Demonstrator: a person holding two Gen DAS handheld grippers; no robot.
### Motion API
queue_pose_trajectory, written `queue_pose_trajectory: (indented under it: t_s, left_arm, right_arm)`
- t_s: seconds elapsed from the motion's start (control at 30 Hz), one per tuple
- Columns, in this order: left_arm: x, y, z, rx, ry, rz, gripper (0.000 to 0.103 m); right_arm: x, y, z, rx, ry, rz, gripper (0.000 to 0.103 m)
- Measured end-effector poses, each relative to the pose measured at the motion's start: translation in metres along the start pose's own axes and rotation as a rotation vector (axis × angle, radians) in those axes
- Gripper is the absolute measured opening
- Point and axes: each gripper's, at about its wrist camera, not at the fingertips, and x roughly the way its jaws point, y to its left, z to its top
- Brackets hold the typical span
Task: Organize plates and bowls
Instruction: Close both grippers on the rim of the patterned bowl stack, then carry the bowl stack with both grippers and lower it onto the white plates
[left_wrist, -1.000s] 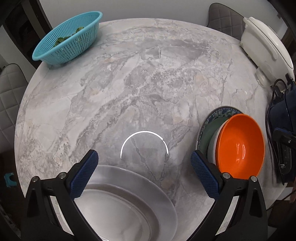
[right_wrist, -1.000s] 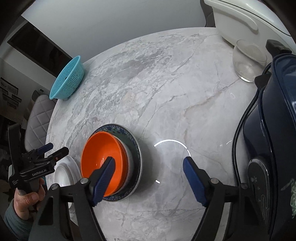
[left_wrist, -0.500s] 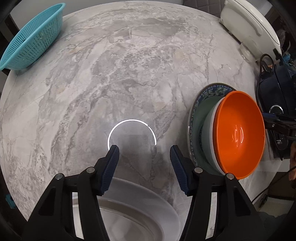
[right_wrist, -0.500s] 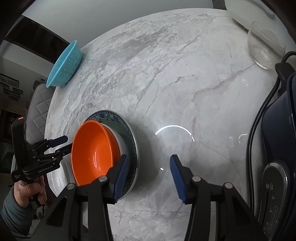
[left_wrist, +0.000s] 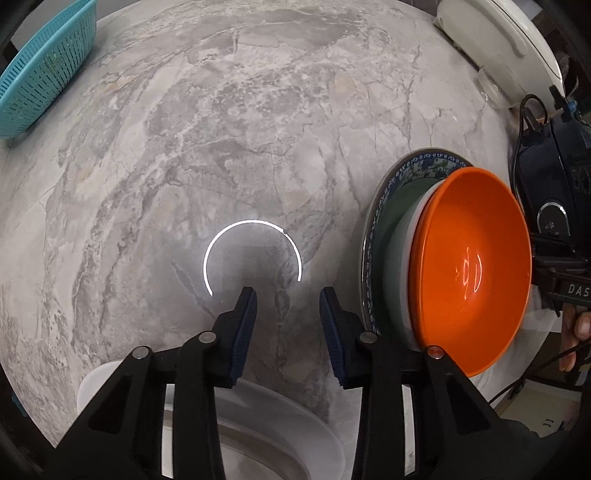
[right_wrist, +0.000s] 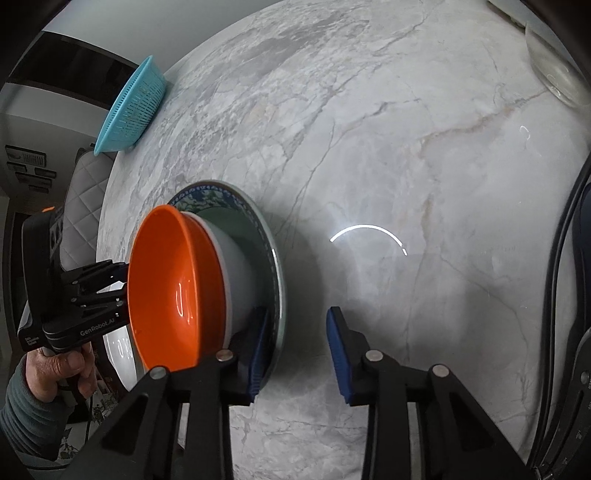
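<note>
The right gripper (right_wrist: 295, 347), jaws closing, straddles the rim of the patterned plate (right_wrist: 275, 280), which carries a pale bowl (right_wrist: 236, 273) and an orange bowl (right_wrist: 173, 291). The left gripper (left_wrist: 288, 328), jaws closing on nothing, hangs just past the white plate (left_wrist: 280, 424) on the marble table (left_wrist: 240, 129). Risk: lifting by one rim may tip the stack and slide the bowls. Compared with a second ago, both jaws are narrower and sit lower.
</note>
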Motion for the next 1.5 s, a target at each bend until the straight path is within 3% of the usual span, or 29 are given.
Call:
queue_pose_trajectory:
  t_s: [0.13, 0.17, 0.37, 0.6, 0.67, 0.73, 0.93, 1.1, 1.27, 1.5]
  left_arm:
    - [-0.021, 0.009, -0.002, -0.045, -0.04, -0.064, 0.037]
    - [-0.022, 0.01, -0.002, -0.053, -0.041, -0.096, 0.042]
    - [-0.016, 0.017, -0.004, -0.09, -0.021, -0.145, 0.044]
    - [-0.033, 0.019, -0.012, -0.094, -0.042, -0.153, 0.045]
    - [-0.041, 0.019, -0.013, -0.092, -0.053, -0.173, 0.056]
    - [-0.047, 0.016, -0.014, -0.083, -0.062, -0.178, 0.057]
    - [-0.027, 0.005, -0.007, -0.056, -0.019, -0.153, 0.057]
    - [-0.018, 0.003, 0.002, -0.041, -0.018, -0.152, 0.051]
    - [-0.011, -0.005, 0.01, -0.003, -0.004, -0.192, 0.03]
    - [-0.014, -0.018, 0.014, 0.028, -0.002, -0.192, 0.015]
  right_arm:
    - [-0.001, -0.001, -0.002, 0.0, -0.003, 0.014, 0.036]
    - [-0.002, -0.002, -0.003, -0.003, -0.005, 0.017, 0.036]
    - [-0.001, -0.004, -0.003, 0.009, -0.005, 0.029, 0.036]
    - [-0.002, -0.004, -0.004, 0.012, -0.005, 0.035, 0.036]
    - [-0.001, -0.004, -0.004, 0.009, -0.003, 0.035, 0.036]
    - [-0.002, -0.004, -0.004, 0.01, -0.003, 0.036, 0.036]
    - [-0.001, -0.004, -0.003, 0.007, 0.005, 0.043, 0.036]
    - [-0.002, -0.007, -0.004, 0.026, 0.004, 0.06, 0.036]
    - [-0.002, -0.011, -0.007, 0.035, -0.002, 0.12, 0.028]
    - [-0.004, -0.011, -0.007, 0.023, -0.004, 0.139, 0.021]
